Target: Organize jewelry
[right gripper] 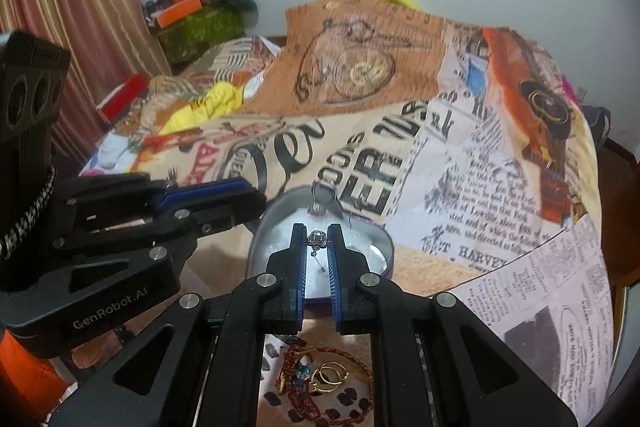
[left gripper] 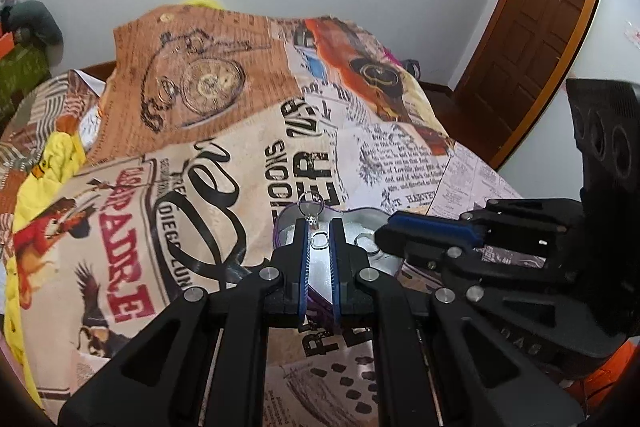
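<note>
A heart-shaped tin box with a white lining lies on the printed bedspread. My left gripper hovers over it, jaws narrowly apart around a small silver ring; whether they grip it is unclear. A silver ring with a charm stands at the box's far rim. My right gripper is shut on a small silver crown-shaped brooch with a pin hanging below, just above the box lining. A pile of gold rings, bangles and red beads lies under my right gripper.
The bedspread covers the bed and rises behind the box. Yellow cloth lies at the left. A wooden door stands at the right. Curtains and stacked boxes are at the far left.
</note>
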{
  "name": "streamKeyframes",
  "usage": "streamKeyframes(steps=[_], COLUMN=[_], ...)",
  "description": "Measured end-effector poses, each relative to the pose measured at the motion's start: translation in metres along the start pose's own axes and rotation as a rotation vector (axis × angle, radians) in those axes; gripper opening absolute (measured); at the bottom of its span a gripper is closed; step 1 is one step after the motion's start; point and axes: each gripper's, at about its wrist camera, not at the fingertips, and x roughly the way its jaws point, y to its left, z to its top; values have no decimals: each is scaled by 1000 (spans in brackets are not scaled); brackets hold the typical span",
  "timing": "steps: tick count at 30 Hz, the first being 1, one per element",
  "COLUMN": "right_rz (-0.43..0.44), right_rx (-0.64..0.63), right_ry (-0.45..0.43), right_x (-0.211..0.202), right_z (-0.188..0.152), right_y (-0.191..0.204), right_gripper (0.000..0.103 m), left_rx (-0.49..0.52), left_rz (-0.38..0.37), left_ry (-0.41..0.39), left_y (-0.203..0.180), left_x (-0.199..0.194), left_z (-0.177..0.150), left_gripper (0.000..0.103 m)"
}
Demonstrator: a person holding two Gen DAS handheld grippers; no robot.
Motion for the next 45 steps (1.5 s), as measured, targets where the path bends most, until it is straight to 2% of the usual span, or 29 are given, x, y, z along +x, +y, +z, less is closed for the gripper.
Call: streamKeyframes(steps=[10, 22, 24, 26, 29, 32, 45], right_rz=[11, 5, 8, 20, -1, -22, -87], right_rx=[-30, -57, -55, -44, -39, -46, -47], right_ry=[54, 74, 86, 93, 75, 58, -11], right_x=[15, 20, 21, 21, 16, 8, -40], right_z=[-9, -10, -10, -11, -11, -10, -14], right_y=[0, 3, 3, 2, 3, 5, 5], right_gripper=[9, 9, 10, 19, 33, 34, 34], left_rx=[4, 13, 10, 10, 19, 22, 53], left_rz=[-2, -3, 0, 10, 31, 41, 76], left_ry=[47, 62, 58, 51, 36, 21, -17], left_y=[1, -2, -1, 0, -2, -3, -23], left_x=[17, 13, 9, 4, -5, -15, -55], left_z=[-5, -4, -3, -3, -3, -3, -9], left_gripper=[8, 8, 8, 8, 14, 22, 31])
